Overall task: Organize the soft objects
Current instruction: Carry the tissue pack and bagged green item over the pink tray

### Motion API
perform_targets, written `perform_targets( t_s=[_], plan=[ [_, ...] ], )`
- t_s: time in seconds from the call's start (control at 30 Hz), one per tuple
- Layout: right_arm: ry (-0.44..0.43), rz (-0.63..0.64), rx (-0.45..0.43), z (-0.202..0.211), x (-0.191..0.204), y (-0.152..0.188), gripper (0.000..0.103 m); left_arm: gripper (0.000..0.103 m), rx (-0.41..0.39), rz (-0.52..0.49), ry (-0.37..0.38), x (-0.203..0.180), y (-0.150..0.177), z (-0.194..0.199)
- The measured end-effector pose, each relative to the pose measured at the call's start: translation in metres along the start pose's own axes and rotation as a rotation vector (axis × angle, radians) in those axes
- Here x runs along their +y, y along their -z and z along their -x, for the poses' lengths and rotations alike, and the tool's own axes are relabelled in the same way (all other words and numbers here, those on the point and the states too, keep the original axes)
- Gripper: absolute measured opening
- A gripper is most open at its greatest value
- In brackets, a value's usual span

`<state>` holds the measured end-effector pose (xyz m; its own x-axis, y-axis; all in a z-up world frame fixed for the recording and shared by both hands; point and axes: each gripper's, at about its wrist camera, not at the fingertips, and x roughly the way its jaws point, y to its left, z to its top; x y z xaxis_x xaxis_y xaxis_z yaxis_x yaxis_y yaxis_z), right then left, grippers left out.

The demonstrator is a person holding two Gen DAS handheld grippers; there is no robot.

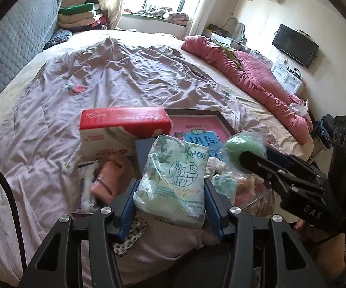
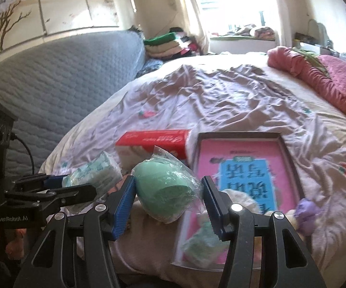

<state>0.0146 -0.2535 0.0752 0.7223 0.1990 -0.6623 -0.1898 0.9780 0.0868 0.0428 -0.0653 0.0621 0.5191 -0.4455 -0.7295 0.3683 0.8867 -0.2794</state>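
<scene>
My left gripper [image 1: 170,206] is shut on a pale green tissue pack [image 1: 173,180] and holds it above the bed. It also shows in the right wrist view [image 2: 93,175]. My right gripper [image 2: 169,206] is shut on a green sponge in clear plastic wrap [image 2: 165,187], seen in the left wrist view [image 1: 240,146] to the right of the tissue pack. Below them lie a red and white box [image 1: 122,129], a shallow box with a pink book [image 2: 242,168], a peach soft item [image 1: 108,177] and a purple soft toy [image 2: 307,211].
The bed has a wrinkled lilac sheet [image 1: 125,72] and a bunched pink quilt [image 1: 257,76] along its right side. A grey padded headboard [image 2: 64,76] stands at the left. Folded blankets [image 1: 81,16] are stacked by the window. A dotted cloth [image 1: 129,237] lies under my left gripper.
</scene>
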Motion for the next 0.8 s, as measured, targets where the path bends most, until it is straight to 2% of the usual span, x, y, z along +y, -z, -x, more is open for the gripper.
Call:
perform_targets(
  t_s=[0.4, 0.8],
  plan=[
    [0.088, -0.116, -0.066, 0.038, -0.064, 0.002, 0.057, 0.052, 0.01, -0.063, 0.016, -0.049, -0.01, -0.019],
    [0.126, -0.153, -0.032, 0.037, -0.092, 0.019, 0.057, 0.052, 0.071, -0.132, 0.007, -0.084, -0.016, -0.065]
  ],
)
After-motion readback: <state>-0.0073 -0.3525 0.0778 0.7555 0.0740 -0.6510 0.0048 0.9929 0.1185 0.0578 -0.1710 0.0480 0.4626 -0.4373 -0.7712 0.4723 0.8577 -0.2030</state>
